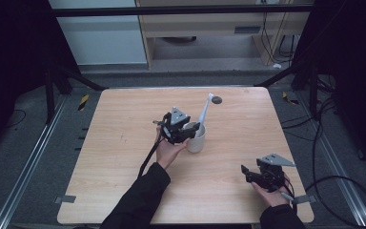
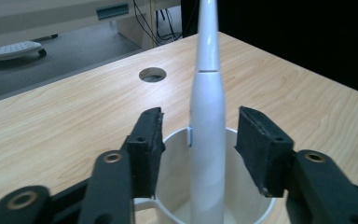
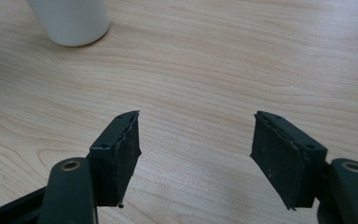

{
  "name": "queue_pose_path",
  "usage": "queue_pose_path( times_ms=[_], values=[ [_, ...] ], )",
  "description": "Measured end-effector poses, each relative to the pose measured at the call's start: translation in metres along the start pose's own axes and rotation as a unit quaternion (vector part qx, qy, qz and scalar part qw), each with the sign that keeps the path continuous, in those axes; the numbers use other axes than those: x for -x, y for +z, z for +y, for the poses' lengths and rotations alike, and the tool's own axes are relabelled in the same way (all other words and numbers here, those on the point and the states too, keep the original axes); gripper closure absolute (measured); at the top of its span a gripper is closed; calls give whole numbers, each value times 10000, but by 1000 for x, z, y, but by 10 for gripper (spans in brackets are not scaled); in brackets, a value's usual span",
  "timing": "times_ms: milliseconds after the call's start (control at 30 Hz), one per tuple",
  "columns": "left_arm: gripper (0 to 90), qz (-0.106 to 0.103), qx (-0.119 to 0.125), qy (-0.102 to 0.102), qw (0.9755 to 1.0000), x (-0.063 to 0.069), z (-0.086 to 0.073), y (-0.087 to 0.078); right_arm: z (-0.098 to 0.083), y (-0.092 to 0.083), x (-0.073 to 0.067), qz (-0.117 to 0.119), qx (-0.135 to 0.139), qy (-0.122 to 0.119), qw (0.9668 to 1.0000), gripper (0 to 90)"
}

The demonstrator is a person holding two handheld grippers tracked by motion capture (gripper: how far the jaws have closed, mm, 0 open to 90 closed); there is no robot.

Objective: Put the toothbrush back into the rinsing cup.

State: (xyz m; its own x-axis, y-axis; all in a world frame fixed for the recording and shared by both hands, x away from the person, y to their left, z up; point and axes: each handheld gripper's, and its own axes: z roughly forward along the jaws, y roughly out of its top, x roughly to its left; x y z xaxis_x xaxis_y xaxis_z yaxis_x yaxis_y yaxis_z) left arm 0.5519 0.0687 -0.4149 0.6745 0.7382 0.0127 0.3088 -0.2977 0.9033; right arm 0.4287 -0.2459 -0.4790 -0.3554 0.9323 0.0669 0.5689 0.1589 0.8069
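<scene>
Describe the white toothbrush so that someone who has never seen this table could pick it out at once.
Start at the wooden table and find the white cup near its middle, beside the left gripper. The toothbrush stands in that cup, leaning toward the table's far edge. It is the one tall, slim white stick rising above the rim, with the left gripper's open jaws on either side of it, apart from it.

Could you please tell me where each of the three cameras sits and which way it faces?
High view: above the person's side, looking forward and down on the wooden table; forearms and both grippers show.
Left gripper view: on the left gripper, facing the white electric toothbrush between open jaws, standing in the white ceramic mug.
Right gripper view: on the right gripper, facing tabletop; open jaws.
All share the mug.
</scene>
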Motion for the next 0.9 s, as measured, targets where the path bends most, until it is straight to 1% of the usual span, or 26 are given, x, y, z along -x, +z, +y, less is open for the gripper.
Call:
queue_pose_path(
  times_ms=[67, 100, 133, 167, 200, 233, 267, 300, 333, 400, 433, 500, 533, 633, 667, 767, 800, 867, 900],
  values=[
    [470, 19, -67, 97, 9999, -1, 0, -9, 0, 0, 0, -4, 4, -4, 10000, 321],
    [462, 19, -67, 97, 9999, -1, 0, -9, 0, 0, 0, -4, 4, -4, 10000, 321],
    [456, 24, -104, 157, 9998, -4, -1, -19, 0, 0, 0, -21, 21, -15, 10000, 319],
    [454, 24, -104, 157, 9998, -4, -1, -19, 0, 0, 0, -27, 20, -17, 10000, 319],
    [452, 48, -155, 180, 9997, -7, -2, -28, 0, 0, 0, -34, 17, -18, 10000, 319],
    [449, 48, -155, 180, 9997, -7, -2, -28, 0, 0, 0, -34, 17, -18, 10000, 319],
    [444, 105, -230, 222, 9994, -10, -4, -38, 0, 0, 0, -49, 27, -40, 10000, 318],
    [439, 105, -230, 222, 9994, -10, -4, -38, 0, 0, 0, -49, 27, -40, 10000, 318],
    [432, 183, -289, 261, 9991, -14, -7, -48, 0, -1, 0, -29, 31, -9, 10000, 314],
    [415, 224, -352, 281, 9987, -18, -11, -60, -1, -2, 0, -59, 56, -46, 10000, 306],
    [408, 224, -352, 281, 9987, -18, -11, -60, -1, -2, 0, -59, 56, -46, 10000, 306],
    [396, 275, -415, 269, 9984, -21, -18, -71, -1, -2, 0, -78, 69, -57, 9999, 297],
    [386, 313, -455, 249, 9982, -25, -26, -80, -1, -2, 0, -91, 69, -22, 9999, 286],
    [370, 389, -505, 129, 9979, -30, -42, -94, -1, -2, 0, -97, 62, -13, 9999, 270],
    [364, 389, -505, 129, 9979, -30, -42, -94, -1, -2, 0, -104, 71, -17, 9999, 265],
    [350, 503, -713, -15, 9962, -37, -60, -107, -2, -2, 0, -106, 74, -11, 9999, 248],
    [348, 524, -763, -122, 9956, -42, -70, -114, -2, -2, 0, -112, 63, -1, 9999, 245],
    [341, 584, -839, -218, 9945, -46, -82, -120, -2, -2, 0, -105, 49, 18, 9999, 242],
    [338, 605, -868, -277, 9940, -49, -87, -123, -3, -2, 0, -144, 51, -14, 9999, 239]
  ],
)
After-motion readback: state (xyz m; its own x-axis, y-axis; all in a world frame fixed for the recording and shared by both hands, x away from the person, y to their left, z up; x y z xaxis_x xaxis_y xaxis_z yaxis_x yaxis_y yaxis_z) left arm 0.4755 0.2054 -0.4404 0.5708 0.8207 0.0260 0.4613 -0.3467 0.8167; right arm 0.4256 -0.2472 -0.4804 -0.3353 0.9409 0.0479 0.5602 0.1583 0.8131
